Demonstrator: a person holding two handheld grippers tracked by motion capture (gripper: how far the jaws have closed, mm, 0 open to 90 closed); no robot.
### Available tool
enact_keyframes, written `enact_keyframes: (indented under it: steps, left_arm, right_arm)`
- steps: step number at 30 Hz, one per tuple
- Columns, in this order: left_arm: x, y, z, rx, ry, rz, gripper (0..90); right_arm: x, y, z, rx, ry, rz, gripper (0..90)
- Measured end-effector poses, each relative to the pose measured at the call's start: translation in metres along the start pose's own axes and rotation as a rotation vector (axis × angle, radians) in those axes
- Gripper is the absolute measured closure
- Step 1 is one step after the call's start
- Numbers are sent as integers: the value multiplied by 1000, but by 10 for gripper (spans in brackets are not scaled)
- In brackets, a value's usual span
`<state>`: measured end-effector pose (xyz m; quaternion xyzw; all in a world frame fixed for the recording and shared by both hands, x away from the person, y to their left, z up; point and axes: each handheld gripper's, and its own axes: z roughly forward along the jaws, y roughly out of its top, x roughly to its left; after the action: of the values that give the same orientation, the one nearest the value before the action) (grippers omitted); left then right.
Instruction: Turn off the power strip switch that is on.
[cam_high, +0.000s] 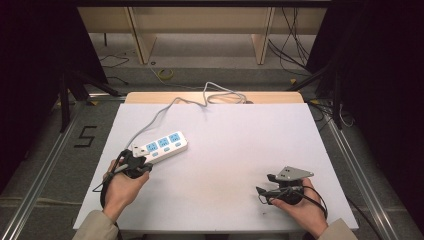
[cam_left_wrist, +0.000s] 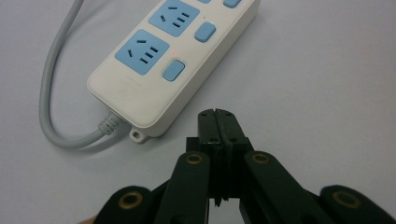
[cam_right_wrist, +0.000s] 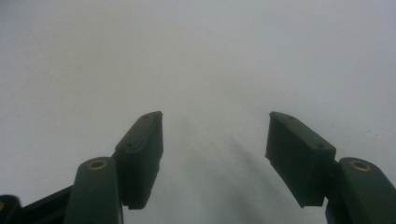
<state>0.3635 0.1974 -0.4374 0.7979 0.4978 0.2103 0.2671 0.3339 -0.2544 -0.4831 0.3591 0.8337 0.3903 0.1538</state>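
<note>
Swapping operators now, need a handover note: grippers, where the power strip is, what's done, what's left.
Left gripper: shut, empty, tips just short of the power strip at its cable end, near the closest blue switch.
Right gripper: open, empty, over bare white table.
Strip lies left of centre, grey cable running off the far edge.
Done: left approach.
Left: probably pressing that switch.

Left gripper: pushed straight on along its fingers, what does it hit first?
Probably the power strip. The left gripper is shut and points just past the strip's near corner; it may only graze that edge, since depth is unclear.
</note>
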Motion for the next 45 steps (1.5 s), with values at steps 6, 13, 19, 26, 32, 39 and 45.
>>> enact_keyframes:
  steps: [6,13,19,26,32,39,45]
  left_arm:
    - [1,3,1,1,1,-4,897]
    - [3,5,2,2,2,-8,897]
    - [4,7,4,5,4,-10,897]
    - [5,10,6,9,8,-7,897]
    - [5,12,8,7,15,-10,897]
    - [7,14,9,16,17,-8,897]
    - [7,16,11,19,21,-10,897]
  right_arm:
    - [0,0,0,-1,-1,1,373]
    - [0,0,0,-1,-1,1,373]
    - [0,0,0,-2,0,2,373]
    - [0,0,0,-1,-1,0,373]
    - [0,0,0,-2,-1,1,373]
    - [0,0,0,-2,-1,1,372]
    - [0,0,0,-2,-1,0,373]
